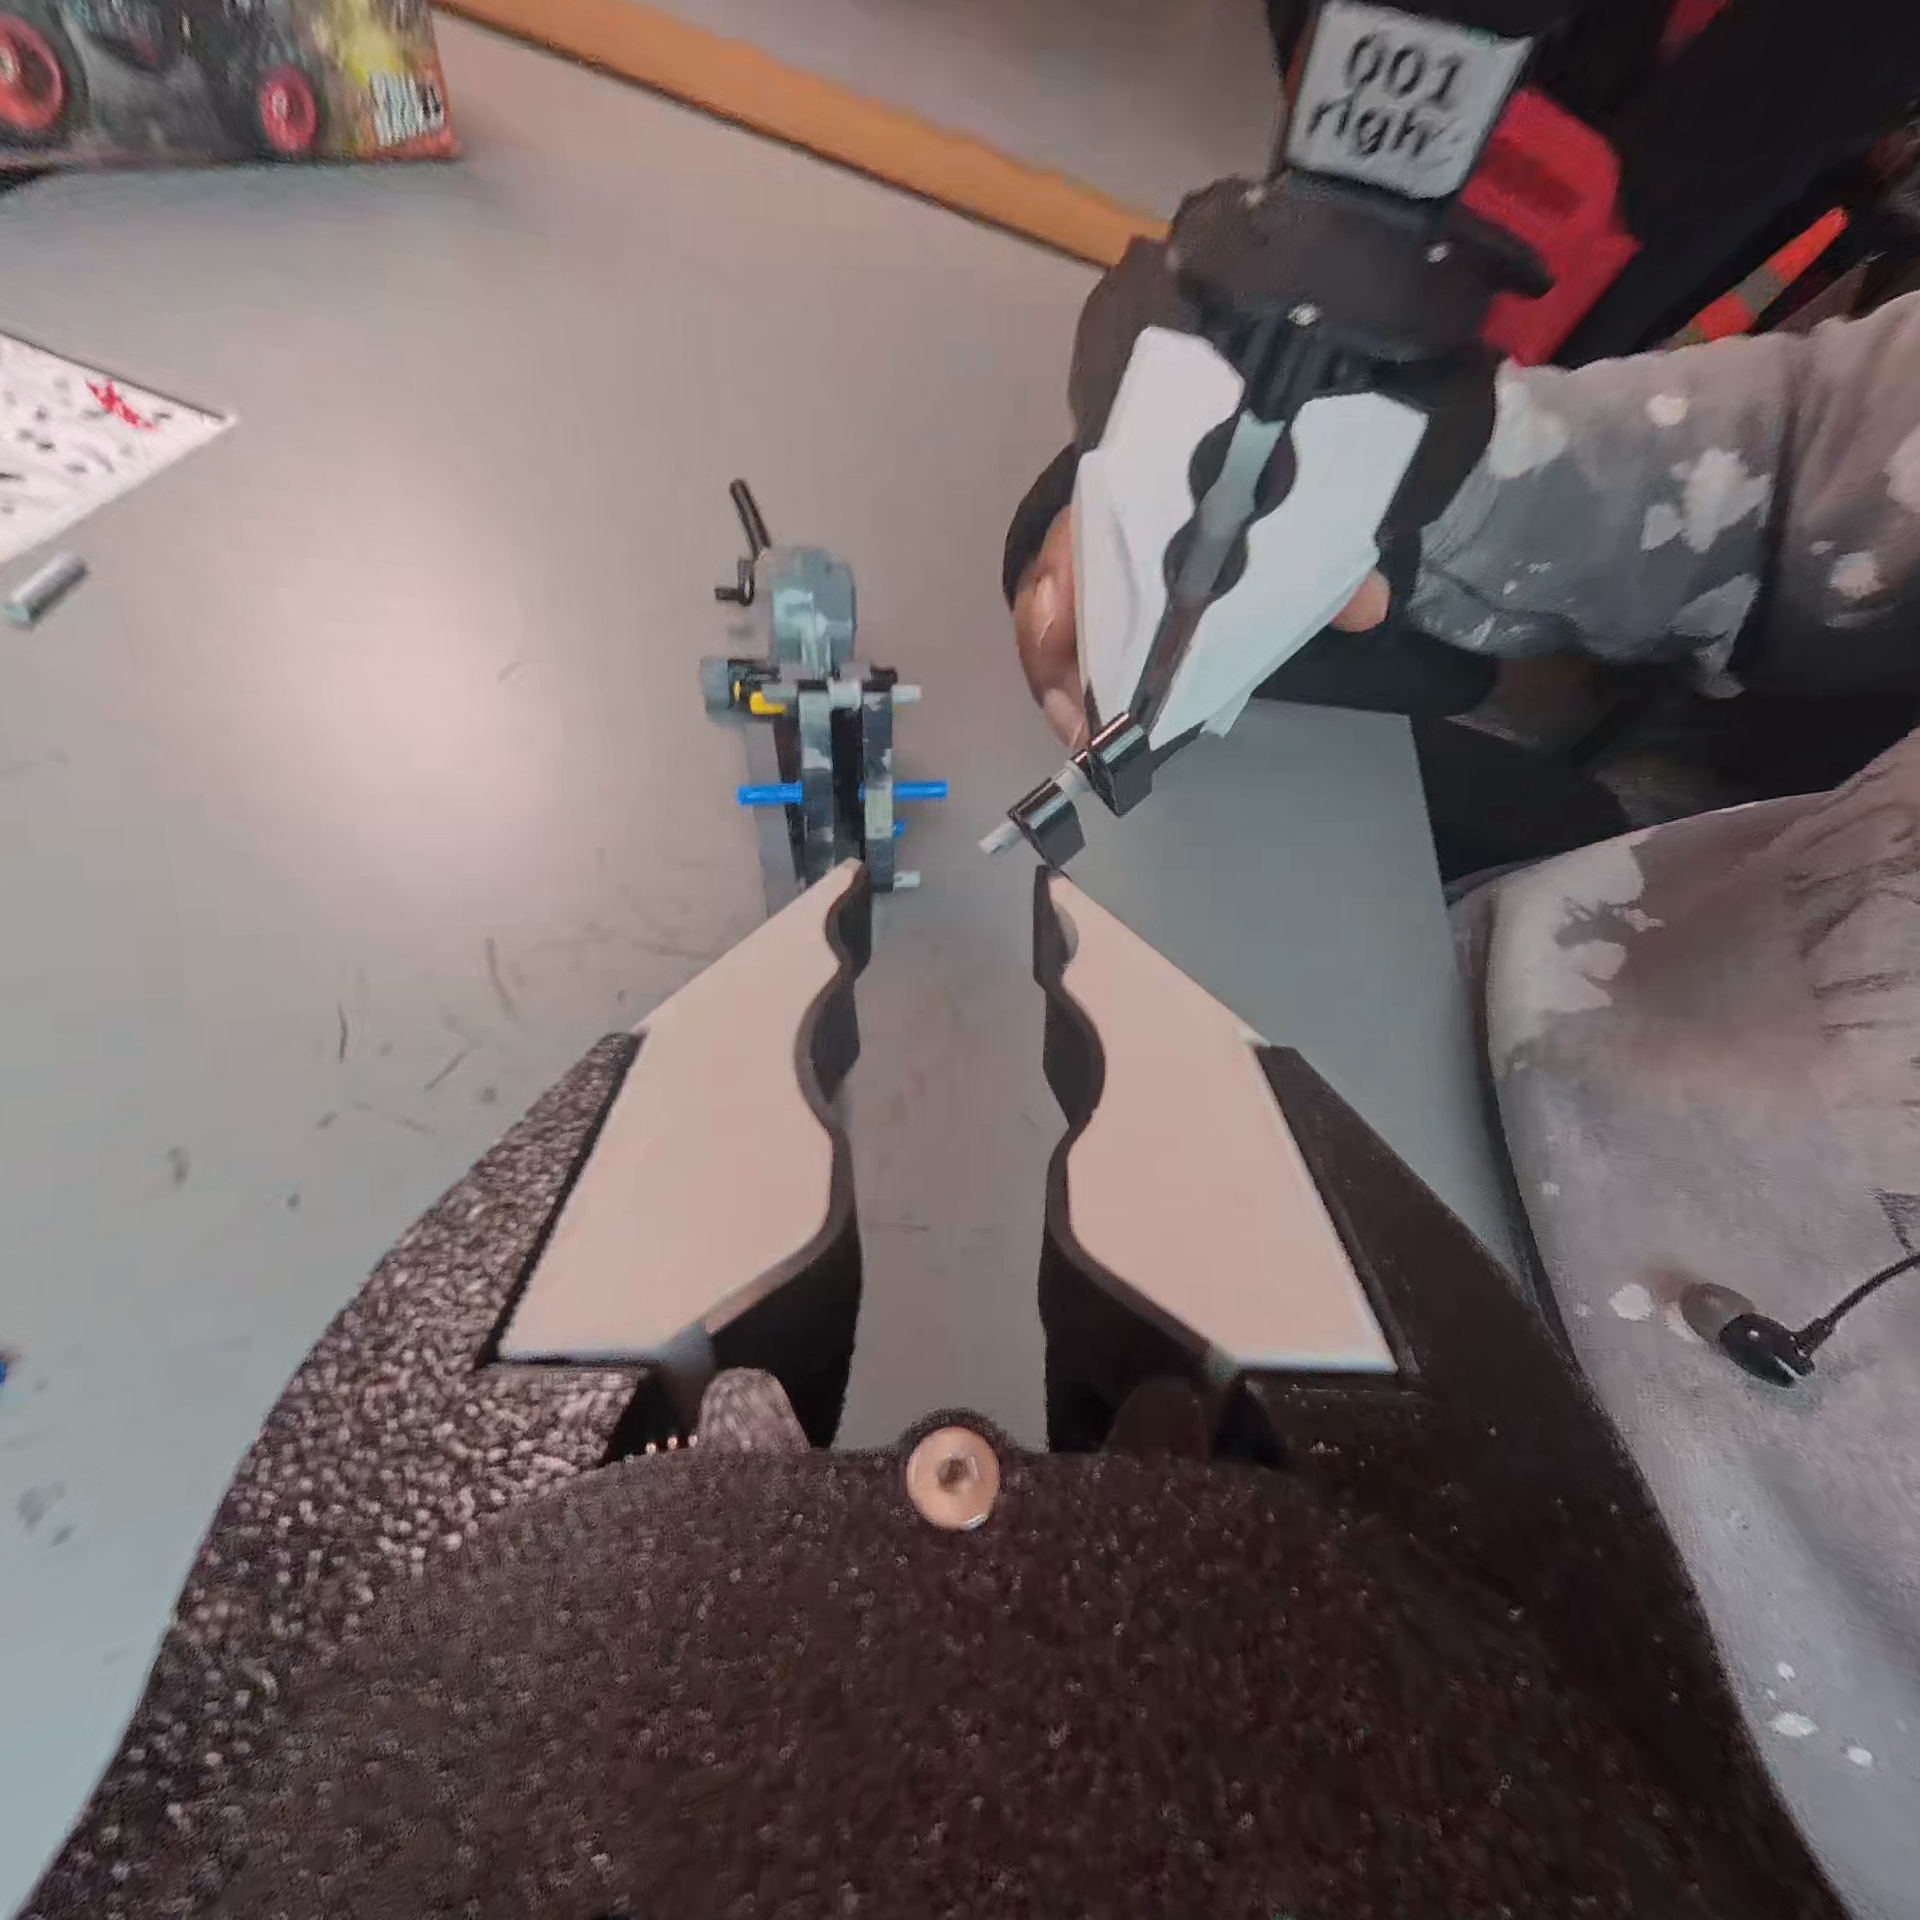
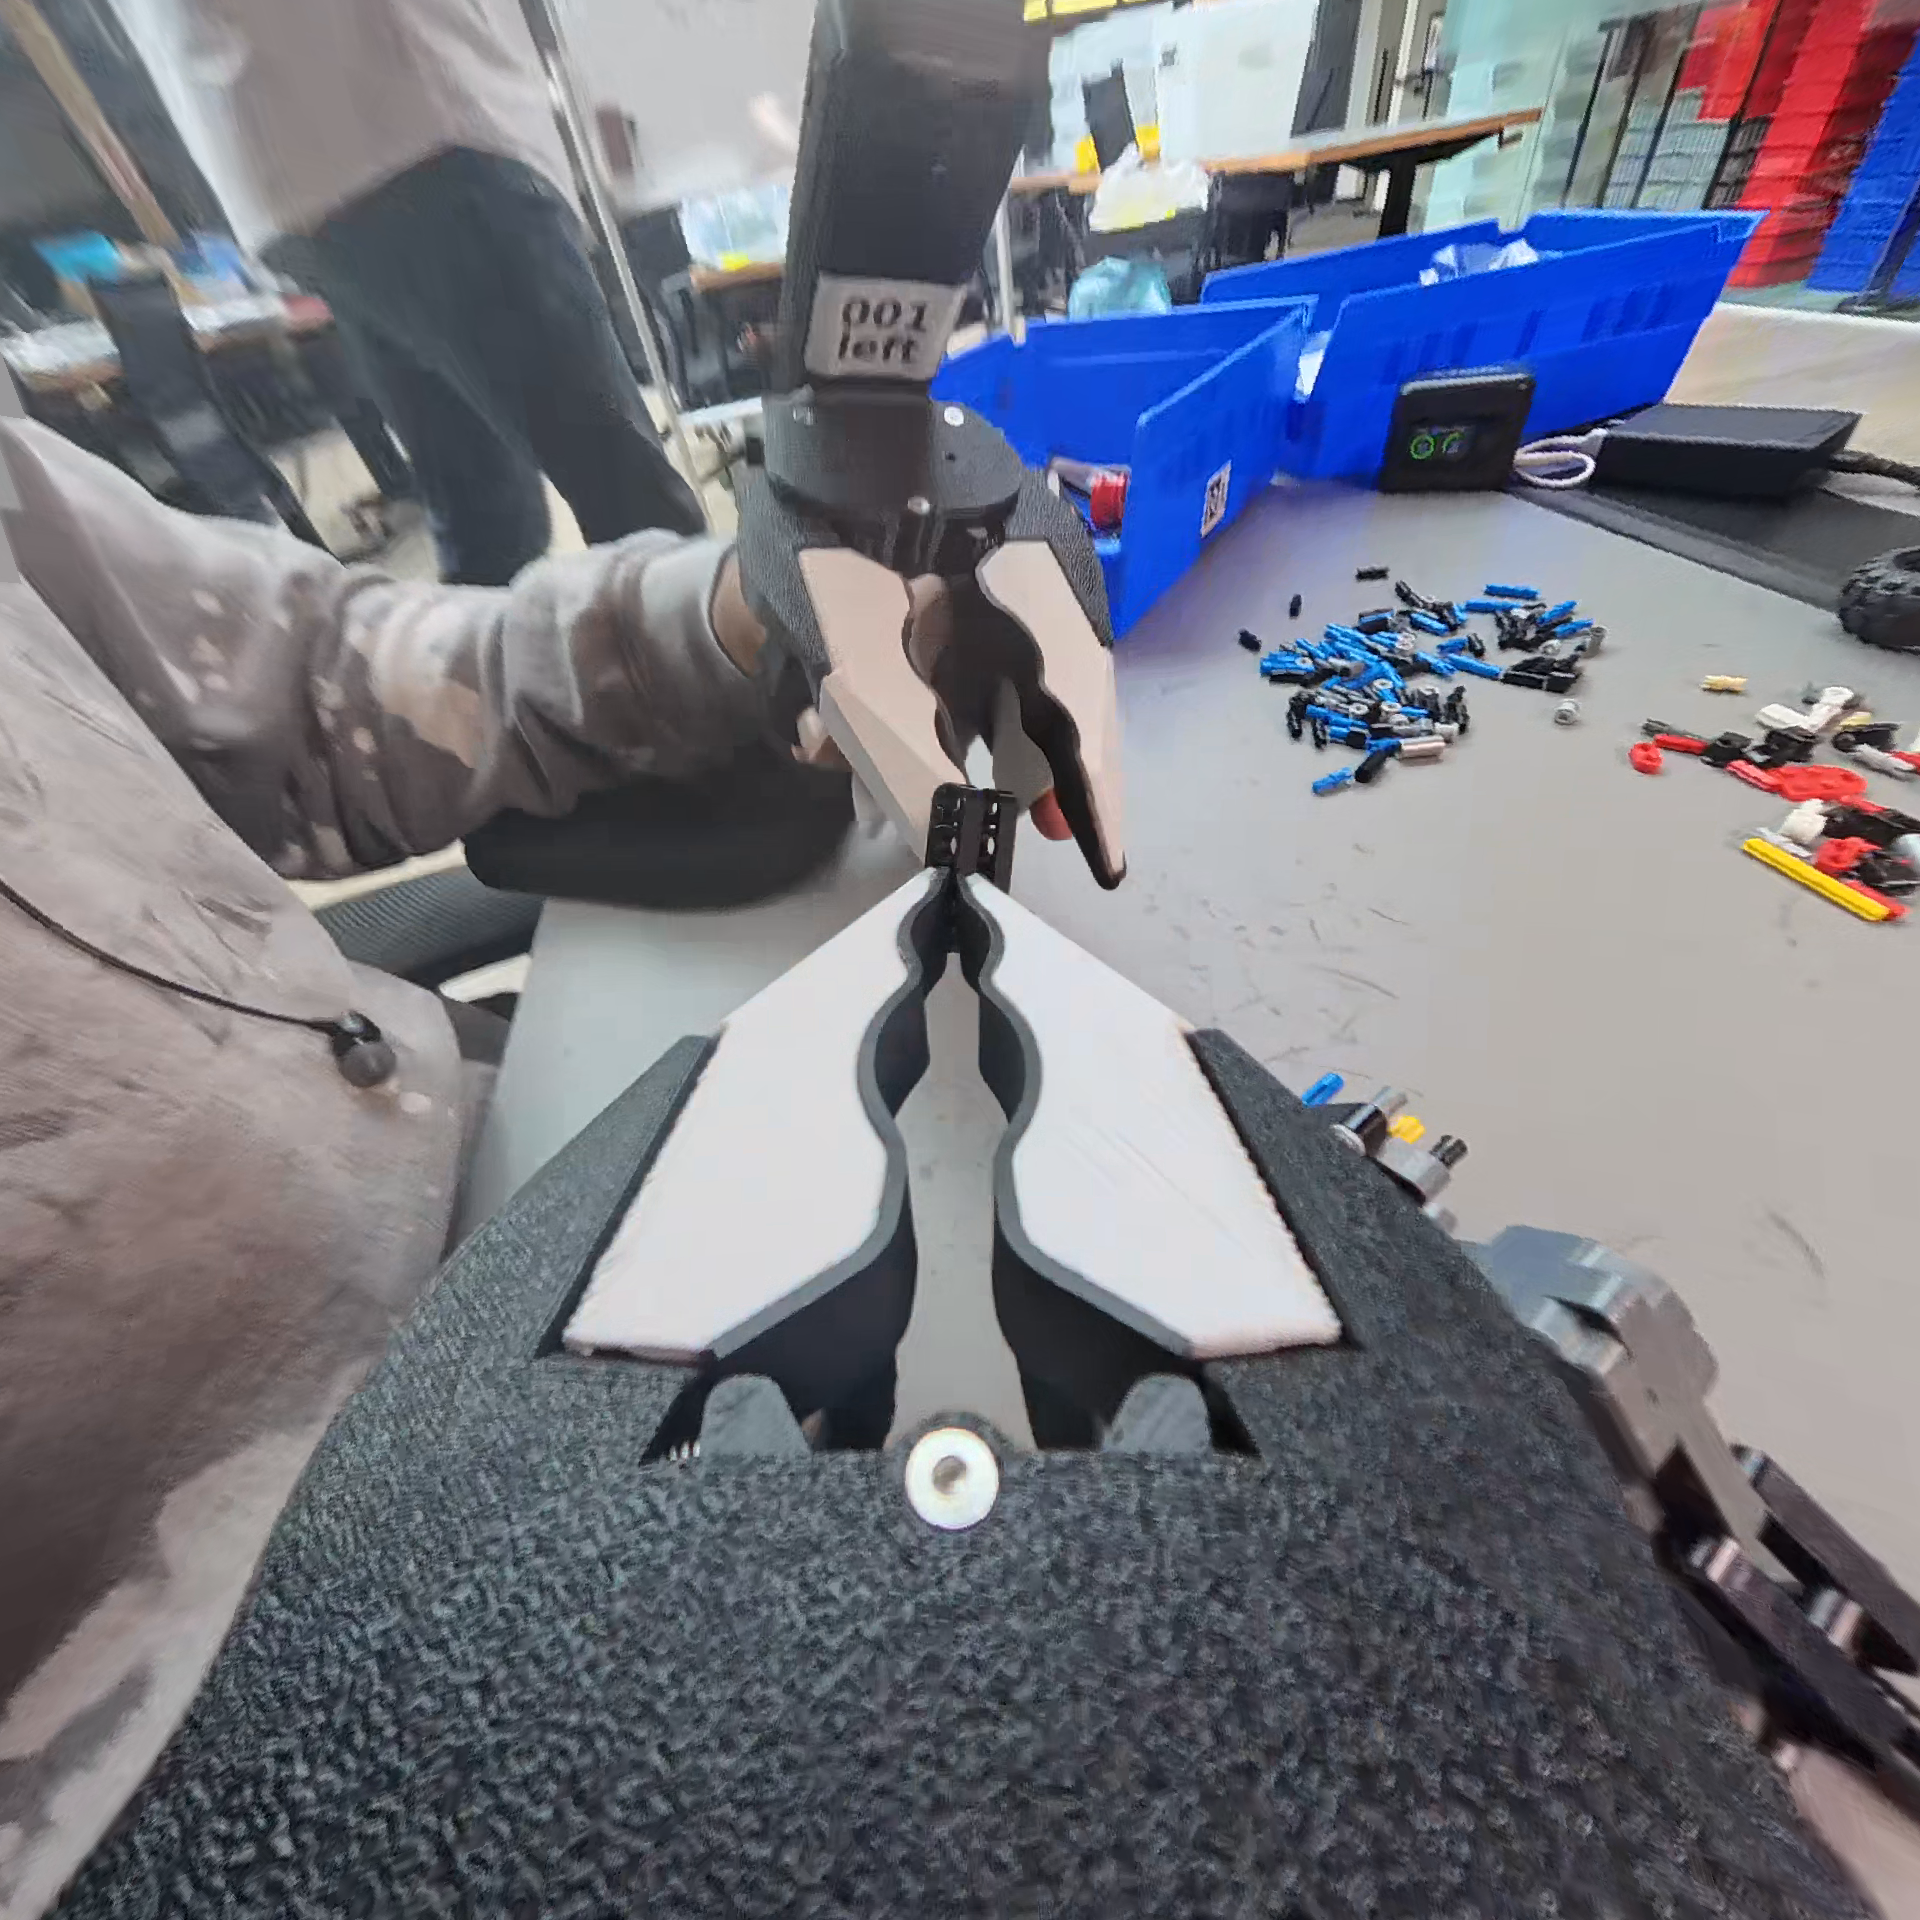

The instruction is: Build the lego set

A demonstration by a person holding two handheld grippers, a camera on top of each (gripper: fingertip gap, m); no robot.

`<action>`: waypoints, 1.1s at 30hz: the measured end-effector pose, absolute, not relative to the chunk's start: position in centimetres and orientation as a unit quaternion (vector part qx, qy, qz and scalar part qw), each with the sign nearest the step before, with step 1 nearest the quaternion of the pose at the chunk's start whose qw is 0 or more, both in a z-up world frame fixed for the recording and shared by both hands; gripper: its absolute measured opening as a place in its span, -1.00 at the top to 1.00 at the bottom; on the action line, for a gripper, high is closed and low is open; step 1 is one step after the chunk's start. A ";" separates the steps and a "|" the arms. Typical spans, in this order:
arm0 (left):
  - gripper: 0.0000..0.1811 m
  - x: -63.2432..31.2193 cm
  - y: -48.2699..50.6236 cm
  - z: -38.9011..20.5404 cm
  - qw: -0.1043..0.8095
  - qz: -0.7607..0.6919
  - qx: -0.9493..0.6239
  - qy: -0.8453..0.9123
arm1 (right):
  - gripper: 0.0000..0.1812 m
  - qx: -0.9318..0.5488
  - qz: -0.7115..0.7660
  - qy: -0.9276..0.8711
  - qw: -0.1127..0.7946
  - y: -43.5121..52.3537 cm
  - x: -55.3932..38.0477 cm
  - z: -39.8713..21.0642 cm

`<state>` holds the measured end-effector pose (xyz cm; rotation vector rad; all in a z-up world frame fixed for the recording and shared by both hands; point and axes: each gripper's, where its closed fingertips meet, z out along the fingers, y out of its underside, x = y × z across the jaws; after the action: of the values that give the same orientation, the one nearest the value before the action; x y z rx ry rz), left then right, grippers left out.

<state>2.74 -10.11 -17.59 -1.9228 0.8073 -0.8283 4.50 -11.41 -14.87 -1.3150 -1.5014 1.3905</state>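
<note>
My left gripper (image 1: 951, 878) is open and empty, its tips just above the table. The partly built grey and black lego model (image 1: 831, 727) with blue pins lies on the table just beyond its left fingertip. My right gripper (image 2: 954, 883) is shut on a small black lego connector piece (image 2: 971, 826) with a light grey pin. In the left wrist view the right gripper (image 1: 1117, 743) holds this piece (image 1: 1081, 795) in the air just right of the model and above my left gripper's right finger. In the right wrist view the open left gripper (image 2: 1023, 831) faces the held piece closely.
A pile of blue and black pins (image 2: 1423, 665), red, white and yellow parts (image 2: 1818, 800) and a tyre (image 2: 1886, 603) lie on the table. Blue bins (image 2: 1351, 364) stand behind. The set's box (image 1: 208, 83), an instruction sheet (image 1: 73, 436) and a grey piece (image 1: 47, 587) lie at left. The grippers' ends are close to 4 centimetres from one another.
</note>
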 end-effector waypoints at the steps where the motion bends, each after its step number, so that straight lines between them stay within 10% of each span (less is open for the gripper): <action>1: 0.66 2.9 -10.4 -16.8 0.448 -0.341 -0.757 0.333 | 0.99 -0.504 0.564 -0.558 0.341 -11.4 4.6 -14.1; 14: 0.86 5.4 -12.0 -12.6 0.436 -0.516 -0.669 0.310 | 0.98 -0.481 0.663 -0.490 0.298 -11.5 5.7 -11.7; 18: 0.90 4.8 -11.5 -13.1 0.407 -0.552 -0.679 0.264 | 0.61 -0.476 0.568 -0.560 0.370 -11.3 5.5 -12.8; 33: 0.71 3.4 -9.1 -13.6 0.373 -0.601 -0.687 0.166 | 0.88 -0.479 0.463 -0.578 0.472 -8.4 4.8 -12.8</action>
<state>3.43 -9.11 -13.57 -1.7616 0.4256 -1.5398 4.85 -8.36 -12.81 -1.1717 -1.4156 1.1329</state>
